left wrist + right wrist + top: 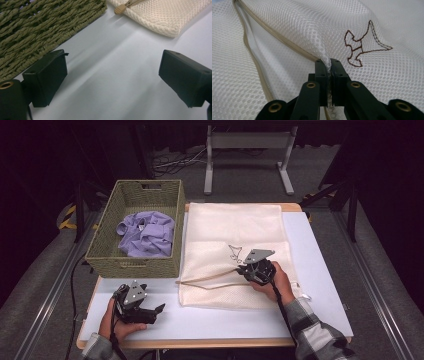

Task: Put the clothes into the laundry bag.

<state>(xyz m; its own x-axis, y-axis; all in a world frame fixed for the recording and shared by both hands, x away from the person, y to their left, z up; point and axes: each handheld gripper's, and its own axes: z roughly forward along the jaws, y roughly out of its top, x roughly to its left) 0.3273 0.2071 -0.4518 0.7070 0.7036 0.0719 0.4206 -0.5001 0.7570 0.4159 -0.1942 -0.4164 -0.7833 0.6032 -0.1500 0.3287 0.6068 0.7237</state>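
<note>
Resting on the white table [210, 320] at my near left, the left gripper [159, 309] lies on its side in my hand, its jaws standing wide apart with nothing between them. In the left gripper view I see bare table surface between the two black pads, the woven wall of the wicker basket [37, 27] just beyond the left pad, and a corner of the mesh bag [160, 17] farther off at upper right.

Next, at centre right, I hold the right gripper [243, 268] on the cream mesh laundry bag [230, 230], which lies flat on the table just beside the basket. In the right gripper view its jaws are pressed together on a pinched ridge of the bag's mesh [322, 50]. No earlier picture is available for comparison. The tan zipper band [274, 35] runs from the jaws toward the upper left, and a brown embroidered figure [362, 47] sits just right of the pinch.

Farther back at left, the basket [102, 247] holds a crumpled lilac garment [147, 234]. A grey metal stand [247, 155] is on the floor beyond the table.
</note>
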